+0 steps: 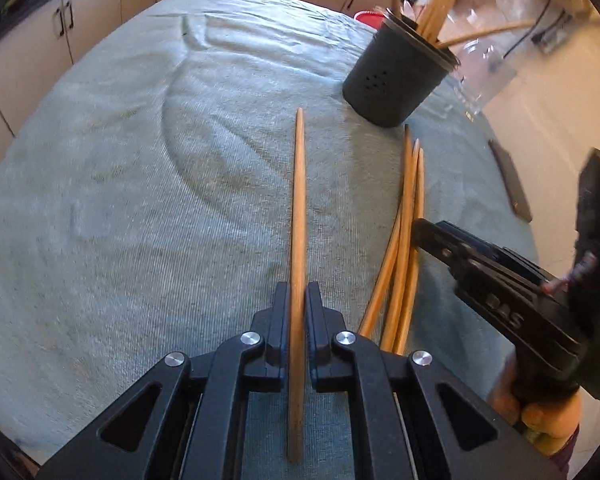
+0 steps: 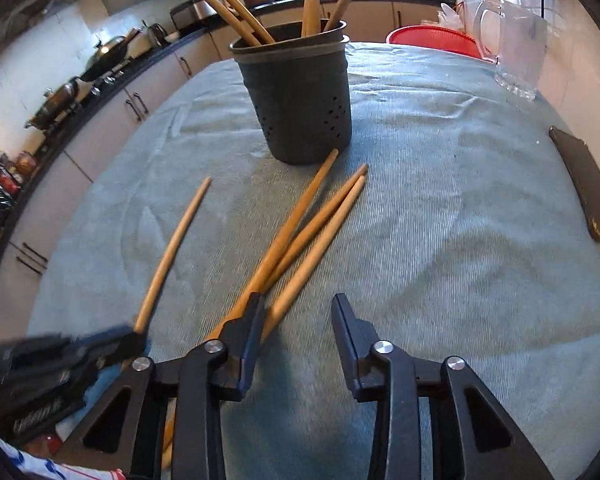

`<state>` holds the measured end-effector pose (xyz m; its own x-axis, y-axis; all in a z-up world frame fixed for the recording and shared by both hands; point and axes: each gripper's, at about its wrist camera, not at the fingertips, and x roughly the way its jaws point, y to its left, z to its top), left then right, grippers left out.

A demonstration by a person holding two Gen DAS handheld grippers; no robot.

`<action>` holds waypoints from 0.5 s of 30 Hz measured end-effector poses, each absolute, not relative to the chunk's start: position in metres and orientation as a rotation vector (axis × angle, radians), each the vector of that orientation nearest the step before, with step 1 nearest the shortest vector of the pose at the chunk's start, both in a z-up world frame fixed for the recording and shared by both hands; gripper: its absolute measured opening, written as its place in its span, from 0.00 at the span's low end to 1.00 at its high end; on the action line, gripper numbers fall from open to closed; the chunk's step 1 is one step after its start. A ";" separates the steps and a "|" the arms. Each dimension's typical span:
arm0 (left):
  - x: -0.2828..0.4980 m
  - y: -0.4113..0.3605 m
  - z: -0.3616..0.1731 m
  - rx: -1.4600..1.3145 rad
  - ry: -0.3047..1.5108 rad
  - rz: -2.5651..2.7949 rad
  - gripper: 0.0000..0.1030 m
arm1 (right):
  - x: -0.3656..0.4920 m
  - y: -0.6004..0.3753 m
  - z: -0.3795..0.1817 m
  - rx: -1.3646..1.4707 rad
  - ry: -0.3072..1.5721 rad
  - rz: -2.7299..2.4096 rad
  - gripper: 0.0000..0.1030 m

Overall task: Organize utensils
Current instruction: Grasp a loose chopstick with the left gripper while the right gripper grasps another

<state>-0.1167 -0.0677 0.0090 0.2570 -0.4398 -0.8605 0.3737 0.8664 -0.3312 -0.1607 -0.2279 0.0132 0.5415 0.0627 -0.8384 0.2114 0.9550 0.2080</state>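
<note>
Towel-covered table bears wooden sticks and black holder.

Left hand-held gripper clamps a single wooden stick lying on the counter; three more sticks lie just right.

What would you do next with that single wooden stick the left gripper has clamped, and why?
Probably lift it and carry it to the black utensil holder. The left gripper is shut on one chopstick lying on the cloth, and the holder already stands upright with other wooden utensils in it.
</note>
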 end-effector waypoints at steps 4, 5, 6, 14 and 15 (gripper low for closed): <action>-0.114 -0.060 0.009 -0.114 1.184 -0.559 0.07 | -0.148 -0.208 0.013 0.152 1.061 -0.174 0.31; -0.114 -0.062 0.009 -0.115 1.180 -0.560 0.07 | -0.144 -0.203 0.014 0.118 1.075 -0.190 0.28; -0.114 -0.065 0.008 -0.113 1.174 -0.559 0.08 | -0.140 -0.200 0.014 0.106 1.088 -0.199 0.23; -0.117 -0.055 0.009 -0.179 1.187 -0.560 0.08 | -0.149 -0.227 0.017 0.186 1.185 -0.149 0.08; -0.116 -0.053 0.009 -0.197 1.201 -0.558 0.08 | -0.157 -0.233 0.017 0.184 1.195 -0.148 0.08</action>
<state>-0.1159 -0.0527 0.0090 0.2463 -0.5072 -0.8259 0.3043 0.8495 -0.4310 -0.1567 -0.2331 0.0167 0.3599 -0.0171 -0.9328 0.2112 0.9754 0.0637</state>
